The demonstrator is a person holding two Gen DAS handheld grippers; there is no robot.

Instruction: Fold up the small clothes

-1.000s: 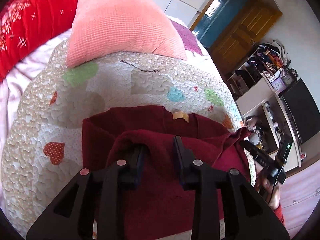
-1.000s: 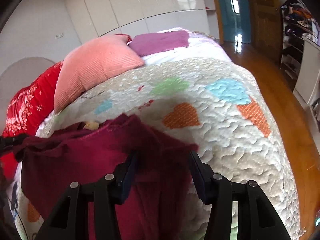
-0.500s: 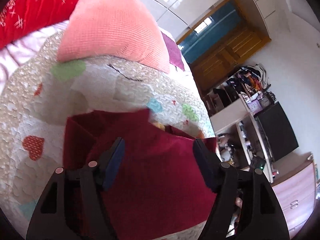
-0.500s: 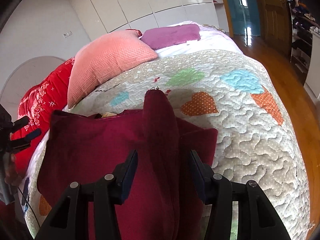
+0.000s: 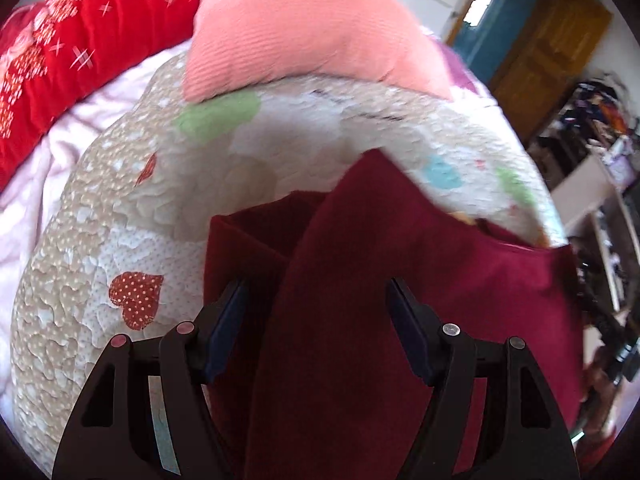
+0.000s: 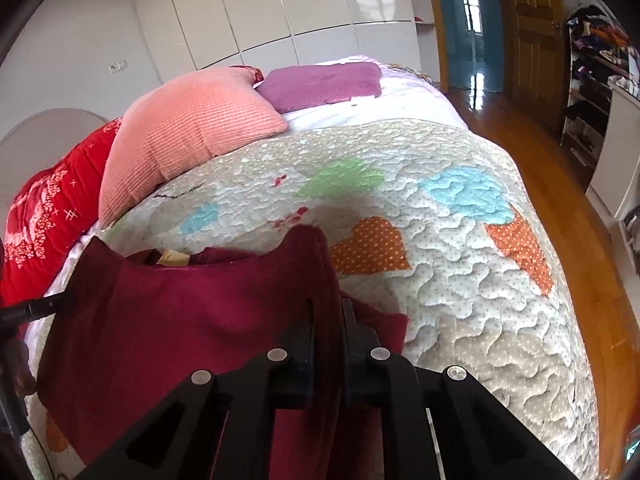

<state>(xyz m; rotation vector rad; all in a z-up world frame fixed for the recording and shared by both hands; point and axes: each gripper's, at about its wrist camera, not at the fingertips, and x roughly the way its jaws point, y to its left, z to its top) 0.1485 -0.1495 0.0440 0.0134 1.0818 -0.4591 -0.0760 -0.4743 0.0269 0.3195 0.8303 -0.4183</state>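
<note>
Right now the left gripper (image 5: 316,312) stands wide apart over the dark red garment (image 5: 400,300), a raised fold of cloth between its fingers but untouched by the blue pads (image 5: 226,320); a second ago those fingers pinched the same cloth. The right gripper (image 6: 326,320) is closing, its fingers pressed onto an upright ridge of the garment (image 6: 200,320), where a second ago they stood apart around it.

The garment lies near the front edge of the quilt (image 6: 460,280), its neckline toward the pillows. At the collar a small tan label (image 6: 172,258) shows, too small to read. A line of dark stitched writing (image 5: 360,110) runs across the quilt below the pink pillow (image 5: 304,28); it is blurred and illegible.

Since the earlier frames the garment has gone from a bunched heap to a flatter spread, with the fold now covering most of the label in the left wrist view.

Beyond the quilt lie a red blanket (image 5: 72,52) and a purple pillow (image 6: 324,82).
</note>
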